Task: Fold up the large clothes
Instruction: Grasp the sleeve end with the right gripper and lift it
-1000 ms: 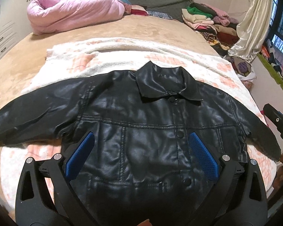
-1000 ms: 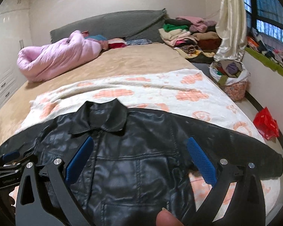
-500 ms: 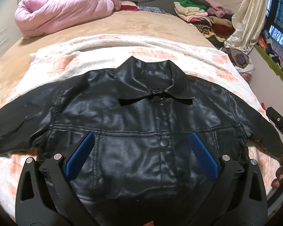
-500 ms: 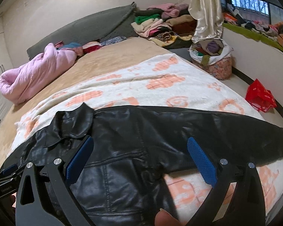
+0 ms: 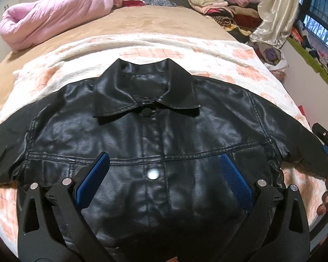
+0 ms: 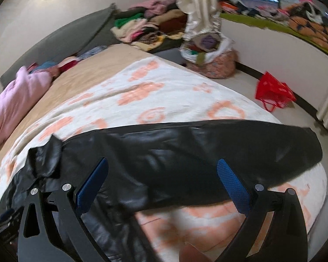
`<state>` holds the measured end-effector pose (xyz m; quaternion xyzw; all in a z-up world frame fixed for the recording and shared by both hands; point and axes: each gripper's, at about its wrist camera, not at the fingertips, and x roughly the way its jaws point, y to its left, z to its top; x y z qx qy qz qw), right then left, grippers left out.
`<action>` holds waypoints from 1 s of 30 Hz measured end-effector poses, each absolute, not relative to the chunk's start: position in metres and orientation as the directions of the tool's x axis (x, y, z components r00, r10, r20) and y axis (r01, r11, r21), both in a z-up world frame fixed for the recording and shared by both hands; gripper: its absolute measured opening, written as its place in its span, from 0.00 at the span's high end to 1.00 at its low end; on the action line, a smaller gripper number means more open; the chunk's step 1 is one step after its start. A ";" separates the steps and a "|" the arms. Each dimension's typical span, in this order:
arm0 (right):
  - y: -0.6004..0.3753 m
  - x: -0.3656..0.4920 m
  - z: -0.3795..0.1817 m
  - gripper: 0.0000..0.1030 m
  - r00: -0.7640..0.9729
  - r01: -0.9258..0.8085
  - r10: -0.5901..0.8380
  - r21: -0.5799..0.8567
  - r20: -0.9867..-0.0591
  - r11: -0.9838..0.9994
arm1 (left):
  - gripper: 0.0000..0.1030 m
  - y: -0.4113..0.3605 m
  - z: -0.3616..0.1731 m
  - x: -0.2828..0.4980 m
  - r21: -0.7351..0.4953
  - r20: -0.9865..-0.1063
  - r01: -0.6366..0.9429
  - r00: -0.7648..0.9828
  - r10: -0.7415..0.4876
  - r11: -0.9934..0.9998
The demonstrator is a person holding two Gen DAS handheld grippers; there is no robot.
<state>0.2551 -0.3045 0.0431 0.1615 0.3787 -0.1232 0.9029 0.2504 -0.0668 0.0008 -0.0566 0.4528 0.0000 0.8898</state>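
A black leather jacket [image 5: 155, 135] lies flat and buttoned on a white blanket with orange flowers [image 5: 155, 50], collar away from me and both sleeves spread out. My left gripper [image 5: 164, 176] hovers open above the jacket's chest, around its silver button, with nothing between the blue pads [image 5: 91, 181]. My right gripper [image 6: 163, 181] is open over the jacket's right sleeve [image 6: 218, 150], which stretches toward the bed's edge. In the left wrist view the right gripper's tip shows at the far right edge, near the cuff.
A rolled pink quilt [image 5: 54, 15] sits at the bed's far left. Piles of folded clothes [image 5: 220, 2] lie at the far right by a cream curtain [image 5: 275, 11]. On the floor stand a full laundry bag [image 6: 210, 59] and a red bag [image 6: 273, 91].
Both grippers moved forward and lower over the jacket. The right gripper swung right, from the jacket's body toward its right sleeve. Both stayed open.
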 end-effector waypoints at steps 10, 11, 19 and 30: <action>-0.372 0.251 0.009 0.04 0.602 0.538 -0.060 0.350 -0.796 0.767 | 0.09 -0.095 -0.012 0.258 -0.098 -0.823 0.010 0.562 -0.086 0.995; -0.375 0.250 0.007 0.04 0.597 0.552 -0.064 0.351 -0.800 0.756 | 0.09 -0.098 -0.013 0.258 -0.101 -0.824 0.015 0.558 -0.092 0.995; -0.408 0.228 -0.002 0.04 0.509 0.737 -0.225 0.286 -0.830 0.613 | 0.09 -0.119 -0.019 0.265 -0.114 -0.833 0.046 0.540 -0.121 0.992; -0.462 0.198 -0.044 0.04 0.485 0.849 -0.161 0.419 -0.860 0.322 | 0.09 -0.117 -0.019 0.274 -0.100 -0.839 0.025 0.535 -0.098 0.995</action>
